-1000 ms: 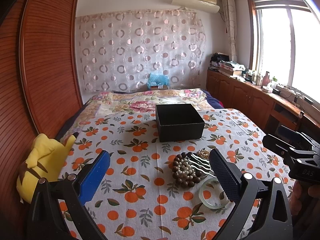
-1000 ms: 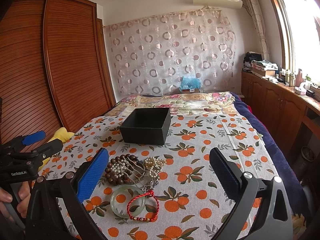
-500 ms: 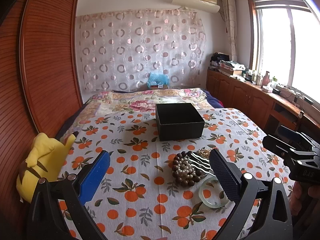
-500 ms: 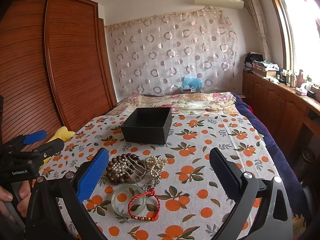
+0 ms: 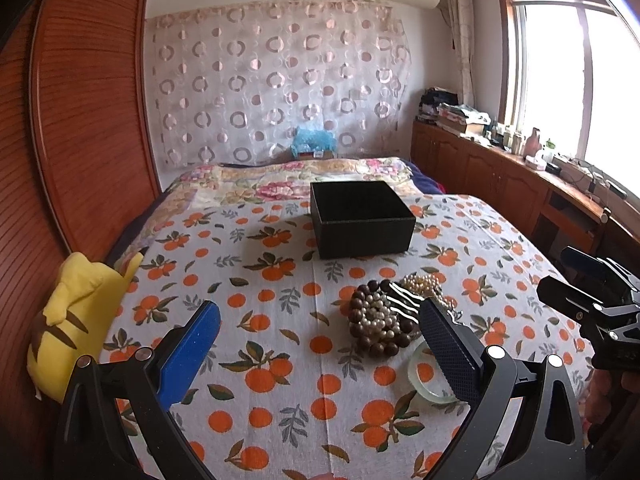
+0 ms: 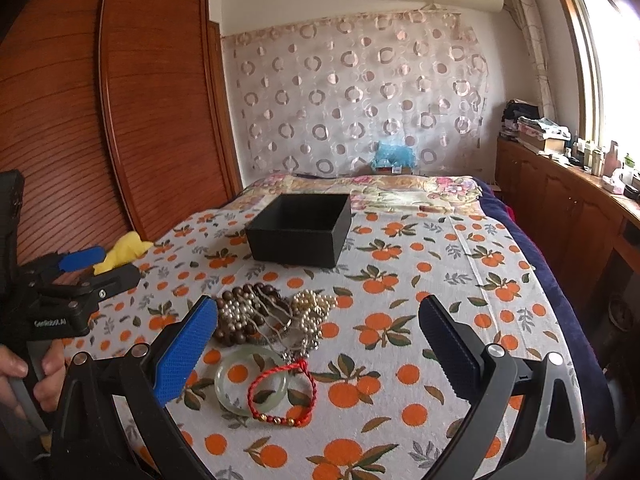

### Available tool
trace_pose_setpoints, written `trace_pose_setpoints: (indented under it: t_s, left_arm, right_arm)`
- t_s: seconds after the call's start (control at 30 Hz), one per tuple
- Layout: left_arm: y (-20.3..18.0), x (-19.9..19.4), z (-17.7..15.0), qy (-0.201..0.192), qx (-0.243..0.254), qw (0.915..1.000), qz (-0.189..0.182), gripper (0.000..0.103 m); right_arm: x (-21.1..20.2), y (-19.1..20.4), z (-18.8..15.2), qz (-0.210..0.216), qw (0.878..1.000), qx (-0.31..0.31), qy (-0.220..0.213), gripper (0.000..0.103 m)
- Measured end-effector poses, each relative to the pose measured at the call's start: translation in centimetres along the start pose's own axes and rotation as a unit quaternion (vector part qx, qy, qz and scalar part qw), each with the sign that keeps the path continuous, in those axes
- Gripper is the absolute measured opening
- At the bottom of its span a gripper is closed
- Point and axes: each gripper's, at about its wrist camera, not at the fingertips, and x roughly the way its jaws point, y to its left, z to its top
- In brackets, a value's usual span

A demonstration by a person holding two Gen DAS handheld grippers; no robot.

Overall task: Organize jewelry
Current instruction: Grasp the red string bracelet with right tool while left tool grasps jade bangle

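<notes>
- Both my grippers, left gripper and right gripper, jaws wide apart, holding nothing.
- Tangled pile of pearl and brown wooden bead strands: limp, slippery, probably light; I'd pinch one loop.
- Pale green jade bangle: rigid, brittle; take the rim.

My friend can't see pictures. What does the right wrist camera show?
The open right gripper hovers over a pile of jewelry on an orange-print bedspread: bead bracelets, pearls, a pale green bangle and a red cord bracelet. Behind sits an open black box.
</notes>
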Motion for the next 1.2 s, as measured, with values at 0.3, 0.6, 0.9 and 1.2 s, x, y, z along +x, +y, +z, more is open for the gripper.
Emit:
trace_pose_setpoints:
  t_s: [0.3, 0.6, 0.9, 1.2]
  left_arm:
    - [-0.1, 2.1, -1.0, 0.034, 0.012, 0.9991, -0.022, 0.096]
    - [-1.3, 4.2, -2.4, 0.071, 0.039, 0.9956, -0.046, 0.096]
    - [-2.1, 5.7, -3.5, 0.099, 0.056, 0.9910, -0.070, 0.096]
    - [-3.7, 6.9, -4.1, 0.127, 0.069, 0.9822, -0.121, 0.064]
  right_arm:
    - [2.2, -0.8, -1.9, 0.018, 0.998, -0.014, 0.065, 0.085]
    - [5.1, 0.0, -4.7, 0.048, 0.988, -0.041, 0.144, 0.042]
    - [6.1, 0.8, -5.4, 0.036, 0.983, -0.070, 0.163, 0.016]
    - [5.4, -0.5, -5.0, 0.013, 0.985, -0.077, 0.151, 0.002]
